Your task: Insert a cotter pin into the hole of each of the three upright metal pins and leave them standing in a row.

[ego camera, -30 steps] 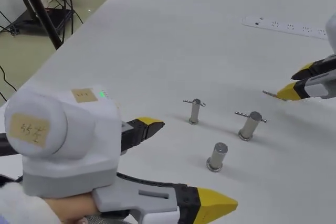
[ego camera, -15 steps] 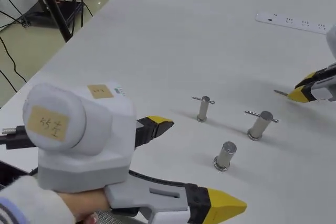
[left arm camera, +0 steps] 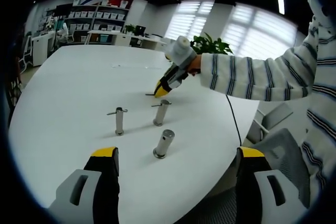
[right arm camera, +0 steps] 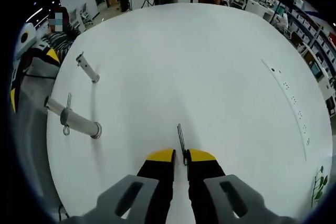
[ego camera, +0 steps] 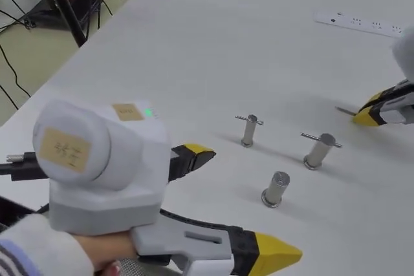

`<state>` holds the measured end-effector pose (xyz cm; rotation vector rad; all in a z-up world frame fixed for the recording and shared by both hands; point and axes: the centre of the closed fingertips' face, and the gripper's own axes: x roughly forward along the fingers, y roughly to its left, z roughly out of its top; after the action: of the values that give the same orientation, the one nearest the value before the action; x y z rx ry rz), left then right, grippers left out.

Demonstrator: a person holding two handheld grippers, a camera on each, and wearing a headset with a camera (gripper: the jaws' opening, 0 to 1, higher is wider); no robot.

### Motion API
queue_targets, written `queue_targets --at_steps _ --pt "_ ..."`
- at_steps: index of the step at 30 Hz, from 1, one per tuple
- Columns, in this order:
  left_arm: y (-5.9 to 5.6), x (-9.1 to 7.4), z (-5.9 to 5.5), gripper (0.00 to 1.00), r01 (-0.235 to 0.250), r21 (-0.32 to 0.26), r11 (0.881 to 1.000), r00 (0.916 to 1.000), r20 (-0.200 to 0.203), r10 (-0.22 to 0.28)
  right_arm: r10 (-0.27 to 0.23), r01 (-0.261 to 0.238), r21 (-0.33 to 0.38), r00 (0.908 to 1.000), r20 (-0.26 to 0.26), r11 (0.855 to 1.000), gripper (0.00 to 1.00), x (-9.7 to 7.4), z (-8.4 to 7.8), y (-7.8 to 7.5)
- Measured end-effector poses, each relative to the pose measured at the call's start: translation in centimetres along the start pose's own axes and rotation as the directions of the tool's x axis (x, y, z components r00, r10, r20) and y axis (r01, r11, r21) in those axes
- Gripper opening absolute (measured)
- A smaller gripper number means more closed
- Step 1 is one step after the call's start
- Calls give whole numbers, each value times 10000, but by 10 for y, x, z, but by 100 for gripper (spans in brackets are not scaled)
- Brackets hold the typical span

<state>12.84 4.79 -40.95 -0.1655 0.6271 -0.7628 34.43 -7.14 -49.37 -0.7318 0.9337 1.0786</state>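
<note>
Three upright metal pins stand on the white table. The far-left pin [ego camera: 249, 131] and the right pin [ego camera: 318, 150] each carry a cotter pin through the top hole. No cotter pin shows in the nearest pin [ego camera: 276, 189]. My right gripper [ego camera: 367, 117] hovers low to the right of them, shut on a thin cotter pin [ego camera: 345, 110] that sticks out past its tips [right arm camera: 181, 139]. My left gripper [ego camera: 236, 205] is open, close in front of the pins, with nothing between its fingers [left arm camera: 105, 157]. In the left gripper view the nearest pin [left arm camera: 165, 144] stands just ahead.
A white power strip [ego camera: 362, 22] lies at the far right of the table. A black stand with cables [ego camera: 61, 1] stands on the floor beyond the table's left edge. In the left gripper view a striped sleeve [left arm camera: 252, 80] reaches in behind the right gripper.
The head view has shifted a little. The right gripper still holds the cotter pin to the right of the pins, slightly lower. The pins and the left gripper keep their places.
</note>
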Motion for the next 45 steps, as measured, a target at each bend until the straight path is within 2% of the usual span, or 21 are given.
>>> queue_targets --at_steps 10,11,17,28,31,33,36,40,45 --pt "1 2 1 90 -23 144 9999 10000 -1 23 -333 321 -639 9993 -175 9974 0 1 1 0" --pt "1 1 1 90 -25 122 9999 10000 16 25 -398 387 -921 9992 -105 9950 0 1 1 0" --pt "4 -2 3 90 -104 37 9999 9999 93 103 -602 607 -1138 9982 85 9916 0 0 2 0" --pt "6 -5 11 88 -137 50 9999 9993 350 136 -1066 1160 -1151 9907 844 9866 0 -28 11 1" --pt "5 -6 15 88 -113 -6 9999 9987 498 113 -1226 1358 -1215 9863 1104 9833 0 -38 13 5" --pt "4 -8 20 86 -37 -249 9997 9974 724 55 -1336 1497 -1289 9831 1255 9803 0 -44 14 7" --pt "4 -9 25 83 32 -508 9987 9951 993 19 -1683 1879 -1269 9741 1507 9739 0 -55 15 7" --pt "4 -10 29 82 16 -521 9986 9942 1071 40 -2071 2360 -1259 9561 2073 9636 0 -70 21 11" --pt "4 -9 35 79 112 -630 9979 9926 1217 -35 -2207 2671 -1481 9370 2707 9522 0 -83 32 21"
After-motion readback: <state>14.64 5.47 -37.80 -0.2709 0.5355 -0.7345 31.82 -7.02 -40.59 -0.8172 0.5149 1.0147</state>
